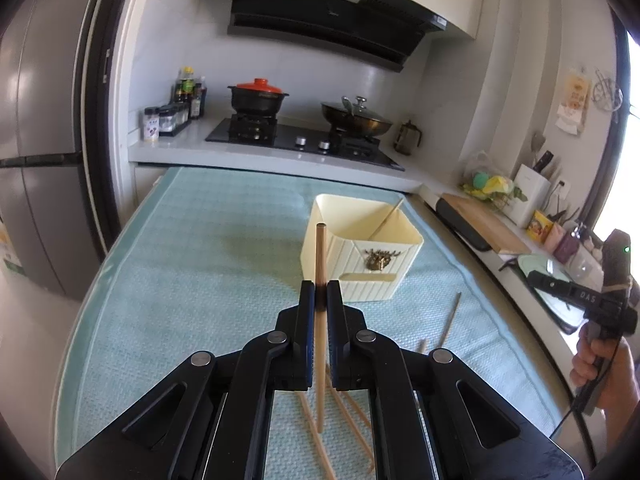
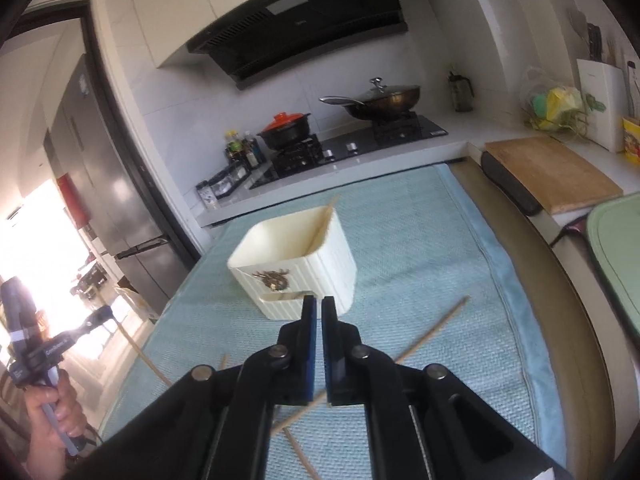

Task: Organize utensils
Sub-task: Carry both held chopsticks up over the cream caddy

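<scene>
While left gripper jaws clamp a chopstick, right gripper jaws stand slightly apart, empty, near the holder.

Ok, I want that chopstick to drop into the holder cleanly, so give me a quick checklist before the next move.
1. Left claw shut on the chopstick: ok.
2. Chopstick roughly upright in the grip: ok.
3. Cream holder upright, mouth open, one chopstick already leaning inside: ok.
4. Chopstick over the holder's mouth: not ok, it is short of the holder.
5. Right claw holding nothing, a narrow gap between its pads: ok.
6. Loose chopsticks remaining on the teal mat: not ok.
</scene>
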